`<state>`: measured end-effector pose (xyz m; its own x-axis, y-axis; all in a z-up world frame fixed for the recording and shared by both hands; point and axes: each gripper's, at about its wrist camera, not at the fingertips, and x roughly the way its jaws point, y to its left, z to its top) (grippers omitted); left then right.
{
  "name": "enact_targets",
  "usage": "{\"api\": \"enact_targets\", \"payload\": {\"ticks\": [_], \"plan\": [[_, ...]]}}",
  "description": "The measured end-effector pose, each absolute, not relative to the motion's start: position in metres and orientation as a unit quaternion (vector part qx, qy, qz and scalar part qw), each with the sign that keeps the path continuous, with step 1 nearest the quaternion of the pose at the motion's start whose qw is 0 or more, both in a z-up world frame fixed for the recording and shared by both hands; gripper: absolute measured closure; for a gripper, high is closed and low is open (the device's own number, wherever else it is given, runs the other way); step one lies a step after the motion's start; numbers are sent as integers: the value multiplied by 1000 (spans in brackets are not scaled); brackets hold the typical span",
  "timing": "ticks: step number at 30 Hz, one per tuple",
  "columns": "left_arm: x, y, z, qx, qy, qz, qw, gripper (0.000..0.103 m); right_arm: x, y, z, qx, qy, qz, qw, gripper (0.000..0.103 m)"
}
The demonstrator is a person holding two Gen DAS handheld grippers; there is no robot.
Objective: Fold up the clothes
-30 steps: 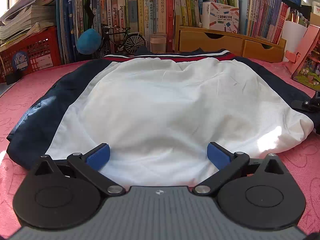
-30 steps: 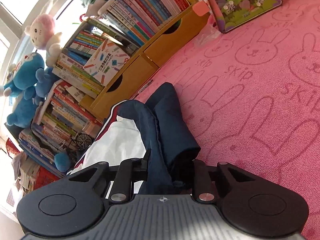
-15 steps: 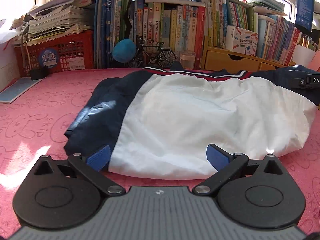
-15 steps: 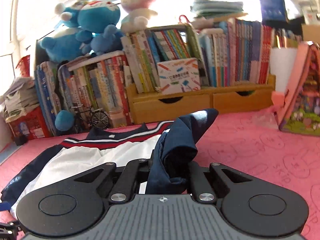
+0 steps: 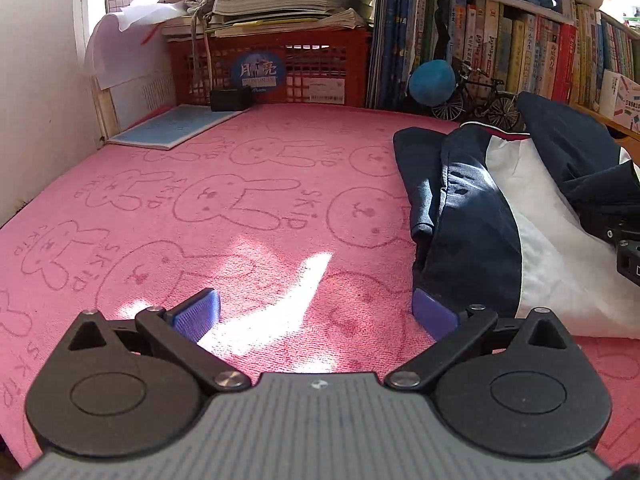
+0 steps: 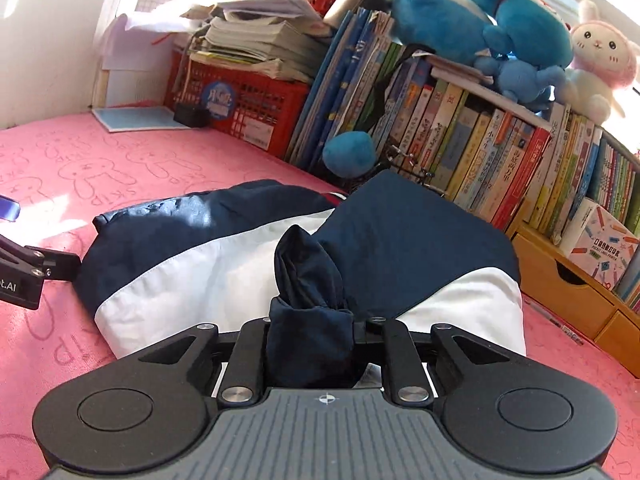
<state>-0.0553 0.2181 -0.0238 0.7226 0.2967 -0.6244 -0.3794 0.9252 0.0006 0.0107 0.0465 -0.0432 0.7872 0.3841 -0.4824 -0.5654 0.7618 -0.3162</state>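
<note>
Sleeve (image 6: 310, 280) seemingly between opening right gripper (image 6: 312, 344) jaws.

Smooth navy and white cloth jacket (image 6: 208, 264) lies on fuzzy pink towelling cover (image 5: 200, 208); red plastic lattice crate (image 5: 280, 68); matt wooden drawers (image 6: 560, 292).

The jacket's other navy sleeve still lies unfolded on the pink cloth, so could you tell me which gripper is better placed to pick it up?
Left. The left gripper is open and empty beside that sleeve. The right gripper, jaws opening, still has the folded sleeve between them.
</note>
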Motion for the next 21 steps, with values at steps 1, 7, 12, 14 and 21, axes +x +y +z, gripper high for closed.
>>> {"api": "enact_targets", "payload": {"ticks": [1,7,12,14,21], "plan": [[-57,220,-22,-77,328,182,924,0,7,44,-43,-230,195,259,918,59],[-75,213,11,-209,277,36,937,0,-23,-12,-32,-165,178,250,937,19],[-49,183,14,-315,278,-132,898,0,-34,-51,-44,-112,195,218,950,12],[-35,163,7,-318,301,-142,887,0,-38,-64,-51,-86,204,216,951,9],[-1,107,-11,-319,351,-151,867,0,-38,-109,-60,7,223,193,956,3]]}}
